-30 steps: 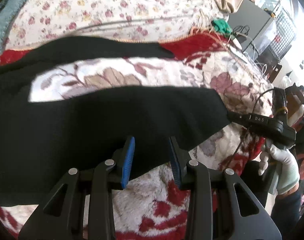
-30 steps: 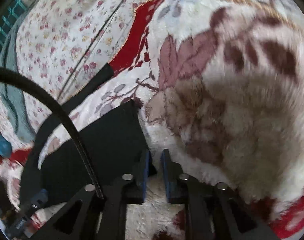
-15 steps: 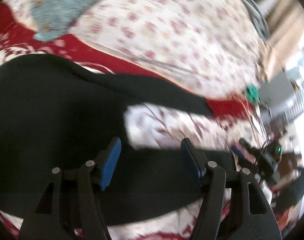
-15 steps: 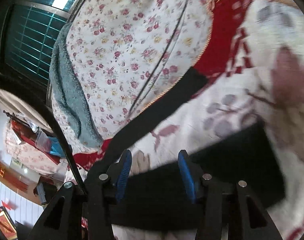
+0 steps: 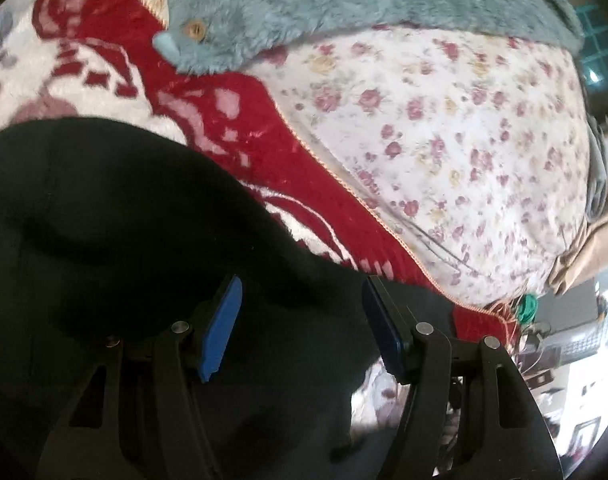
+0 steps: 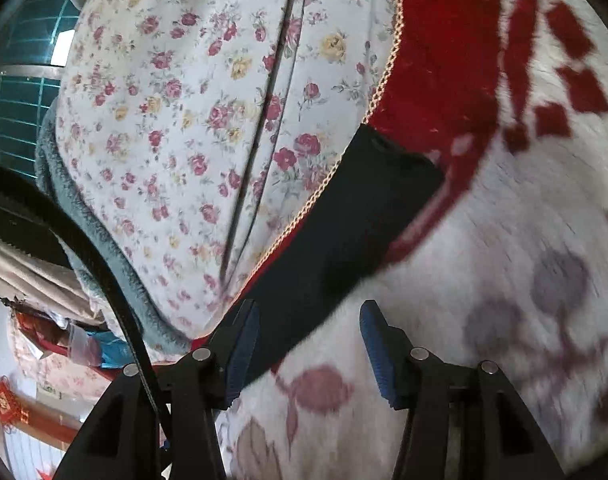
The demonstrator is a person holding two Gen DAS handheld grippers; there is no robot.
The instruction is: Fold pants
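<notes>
Black pants lie flat on a red and white plush blanket. In the left wrist view the wide upper part of the pants fills the lower left, and my left gripper hovers open over it, holding nothing. In the right wrist view one black pant leg runs diagonally, its hem end near the blanket's braided edge. My right gripper is open just in front of that leg, over white plush, holding nothing.
A floral bedsheet lies beyond the blanket's edge. A teal fuzzy garment with a button lies at the top of the left wrist view and shows in the right wrist view. A black cable crosses the left. Room clutter sits at far right.
Both grippers opened wider and swung away from the near pant leg. The left now looks over the pants' wide part; the right now faces the far leg's hem.
</notes>
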